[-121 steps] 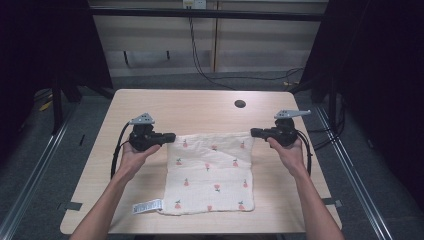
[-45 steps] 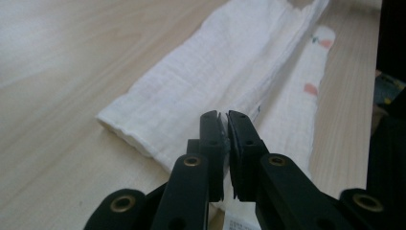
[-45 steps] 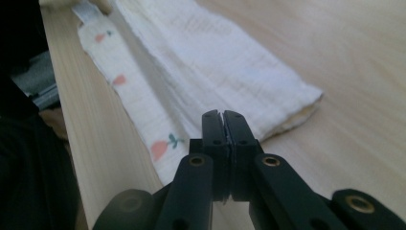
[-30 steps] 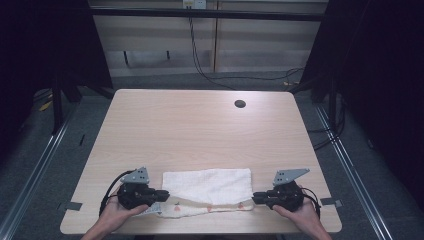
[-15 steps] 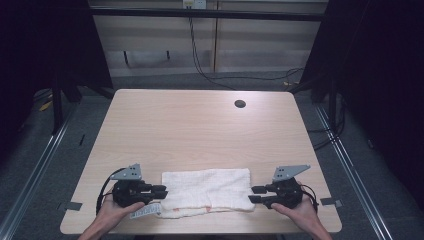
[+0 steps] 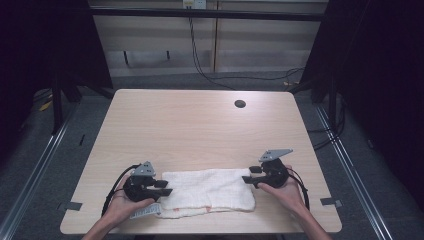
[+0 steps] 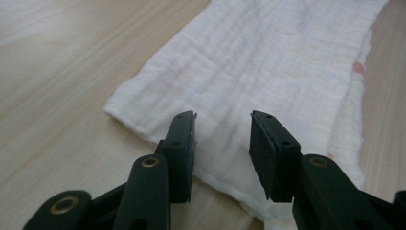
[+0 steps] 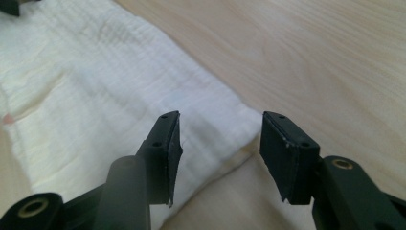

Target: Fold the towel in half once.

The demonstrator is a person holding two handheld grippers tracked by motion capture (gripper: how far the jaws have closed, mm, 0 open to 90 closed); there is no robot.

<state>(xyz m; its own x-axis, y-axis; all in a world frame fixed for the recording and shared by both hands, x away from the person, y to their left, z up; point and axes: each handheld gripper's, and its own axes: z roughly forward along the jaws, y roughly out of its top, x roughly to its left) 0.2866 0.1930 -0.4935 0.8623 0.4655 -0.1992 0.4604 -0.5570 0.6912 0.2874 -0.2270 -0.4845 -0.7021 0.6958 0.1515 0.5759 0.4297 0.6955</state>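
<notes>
A white cloth [image 6: 207,192] with small pink prints lies folded in a strip near the front edge of the wooden table [image 6: 200,130]. My left gripper [image 6: 163,187] hovers at the cloth's left end. Its jaws have just been opening and stand apart over the fabric [image 7: 268,62], with nothing pressed between the pads. At the cloth's right end my right gripper [image 6: 248,180] has likewise just been opening. It is open above the folded corner [image 8: 95,91]. A printed label [image 6: 145,212] sticks out by the left hand.
A dark round hole [image 6: 240,104] sits in the tabletop at the far right. The front table edge runs close under both hands. Cables trail from each gripper, and black frame posts stand at both sides of the table.
The cloth, spread out earlier, now lies folded towards the front edge. Both grippers have let go of its front corners, opened, and shifted slightly away from the table's front edge.
</notes>
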